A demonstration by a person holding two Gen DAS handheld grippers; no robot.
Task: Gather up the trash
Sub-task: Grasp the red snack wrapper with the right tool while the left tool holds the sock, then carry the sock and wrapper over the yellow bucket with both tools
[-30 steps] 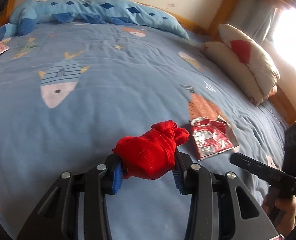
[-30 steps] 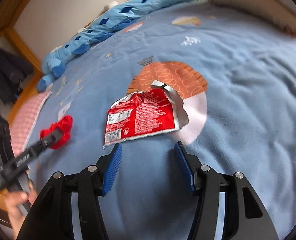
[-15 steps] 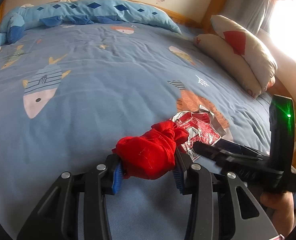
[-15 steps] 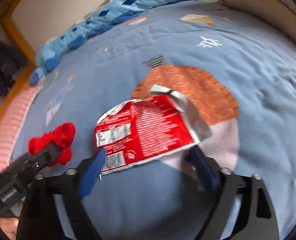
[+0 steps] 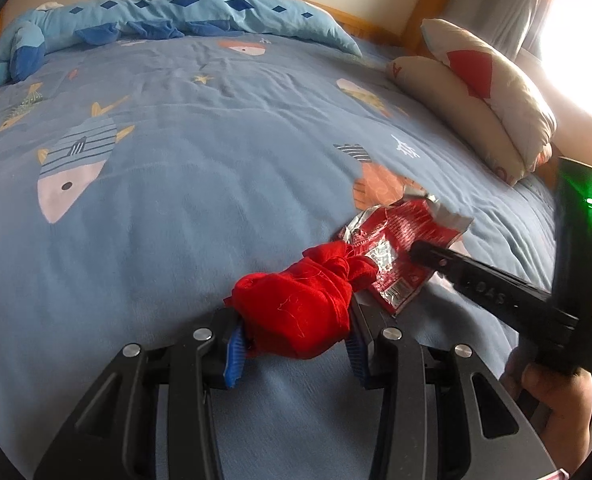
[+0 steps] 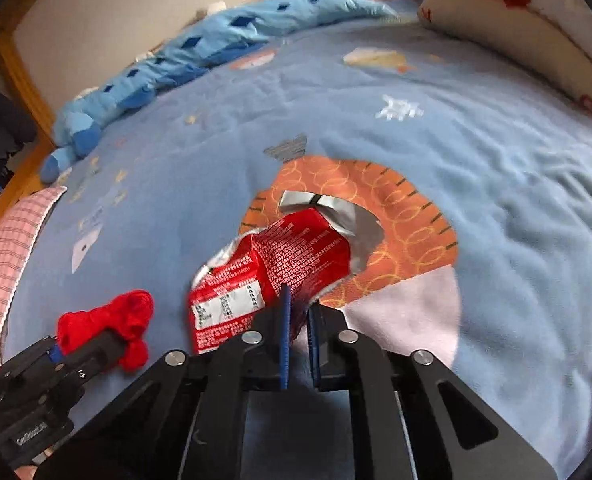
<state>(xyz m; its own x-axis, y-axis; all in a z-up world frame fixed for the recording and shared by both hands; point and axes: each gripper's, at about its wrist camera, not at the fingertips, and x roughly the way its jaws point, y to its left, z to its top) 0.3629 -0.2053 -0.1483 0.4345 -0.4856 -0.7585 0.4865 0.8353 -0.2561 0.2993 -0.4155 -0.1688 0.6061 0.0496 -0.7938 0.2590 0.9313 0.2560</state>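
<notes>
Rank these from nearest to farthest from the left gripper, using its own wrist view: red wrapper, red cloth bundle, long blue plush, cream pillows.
1. Red cloth bundle, between the left gripper fingers.
2. Red wrapper, just ahead, right.
3. Cream pillows, far right.
4. Long blue plush, along the far edge.

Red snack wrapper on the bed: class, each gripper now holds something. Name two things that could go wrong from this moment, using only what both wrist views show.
1. The right gripper pinches only the near edge of the red snack wrapper; the crinkled foil could slip out or tear when lifted.
2. The left gripper holds a red cloth bundle right beside the wrapper; the two tools could bump as they lift.
</notes>
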